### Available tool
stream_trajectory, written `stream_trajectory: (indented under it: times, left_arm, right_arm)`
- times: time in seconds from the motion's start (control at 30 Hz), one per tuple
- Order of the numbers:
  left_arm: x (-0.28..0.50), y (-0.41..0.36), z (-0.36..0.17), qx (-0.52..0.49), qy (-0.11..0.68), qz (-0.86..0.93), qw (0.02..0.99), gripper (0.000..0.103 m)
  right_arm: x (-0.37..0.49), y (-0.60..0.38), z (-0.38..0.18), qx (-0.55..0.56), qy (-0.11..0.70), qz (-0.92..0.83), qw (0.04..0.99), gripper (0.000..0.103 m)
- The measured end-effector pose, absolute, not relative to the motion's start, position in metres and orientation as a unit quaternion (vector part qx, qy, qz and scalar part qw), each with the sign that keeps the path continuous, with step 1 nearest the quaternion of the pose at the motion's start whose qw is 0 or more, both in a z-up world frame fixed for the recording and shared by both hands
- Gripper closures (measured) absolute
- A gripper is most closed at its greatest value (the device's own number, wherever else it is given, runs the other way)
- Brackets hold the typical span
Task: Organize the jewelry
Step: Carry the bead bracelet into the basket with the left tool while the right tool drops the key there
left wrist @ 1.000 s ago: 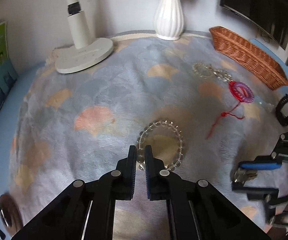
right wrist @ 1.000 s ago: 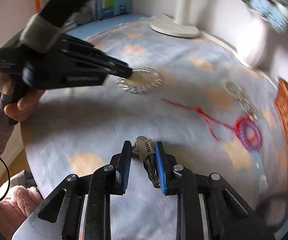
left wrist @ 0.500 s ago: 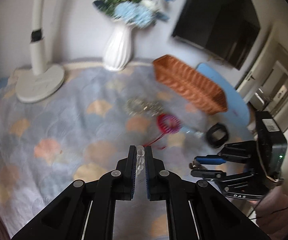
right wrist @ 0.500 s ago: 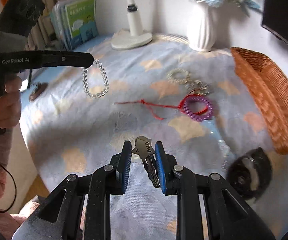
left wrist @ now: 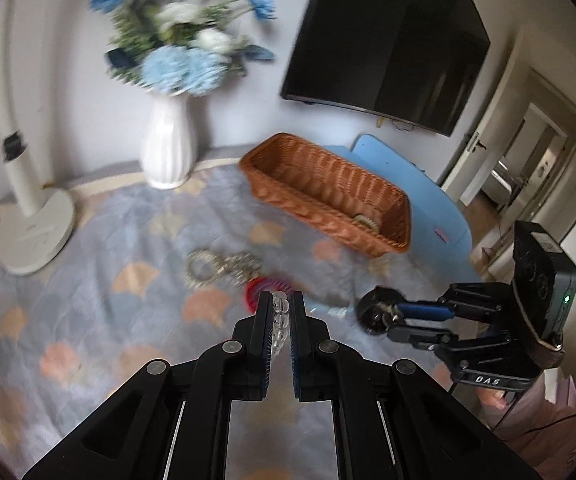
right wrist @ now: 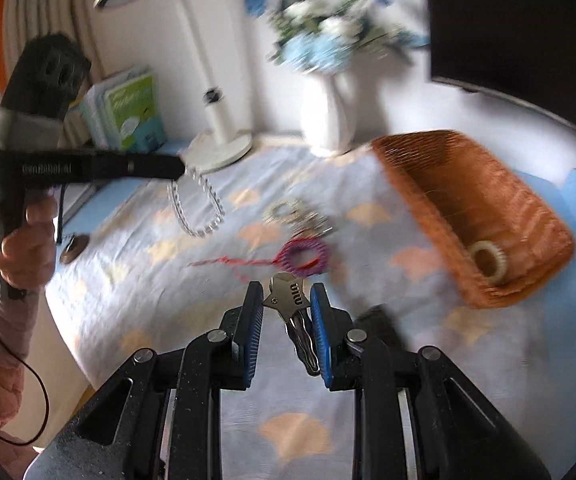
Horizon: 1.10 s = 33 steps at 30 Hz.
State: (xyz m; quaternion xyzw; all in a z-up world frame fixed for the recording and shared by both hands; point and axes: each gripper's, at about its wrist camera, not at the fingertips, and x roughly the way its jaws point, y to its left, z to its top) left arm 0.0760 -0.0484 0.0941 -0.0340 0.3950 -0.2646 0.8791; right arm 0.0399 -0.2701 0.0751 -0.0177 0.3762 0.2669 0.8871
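left gripper (left wrist: 281, 312) pinching the clear glass bead bracelet (right wrist: 195, 204), dangling limp, slippery, left of the woven brown wicker basket (left wrist: 328, 196); right gripper (right wrist: 286, 308) clamping stiff silver keys (right wrist: 294, 308) by the head, near it.

Soft daylight fills a room with pale walls (left wrist: 247, 120), where a dark wall-mounted screen (left wrist: 388, 40) hangs beside an open doorway (left wrist: 528, 168), and the worktop (left wrist: 107, 280) wears a blue-grey cloth patterned with peach fans, with a white desk lamp (left wrist: 27, 208) and a white vase of blue flowers (left wrist: 167, 148) standing at its back.
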Motion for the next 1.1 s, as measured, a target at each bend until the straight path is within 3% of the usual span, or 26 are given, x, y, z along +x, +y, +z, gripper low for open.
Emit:
stream_trajectory:
  times: [0.27, 0.47, 0.77, 1.1]
  left_arm:
    - [0.119, -0.144, 0.124, 0.019, 0.369, -0.303, 0.879, 0.095]
    - [0.168, -0.201, 0.131, -0.001, 0.358, -0.34, 0.869, 0.095]
    - [0.247, -0.253, 0.07, -0.053, 0.422, -0.376, 0.823, 0.095]
    - [0.271, -0.262, 0.035, -0.04, 0.454, -0.34, 0.823, 0.095]
  right_arm:
    - [0.093, -0.367, 0.102, 0.076, 0.342, 0.179, 0.919, 0.077]
    - [0.157, -0.407, 0.086, 0.104, 0.371, 0.119, 0.915, 0.077]
    - [0.214, -0.427, 0.034, 0.104, 0.425, 0.07, 0.896, 0.077]
    - [0.218, -0.424, 0.029, 0.094, 0.423, 0.08, 0.898, 0.075]
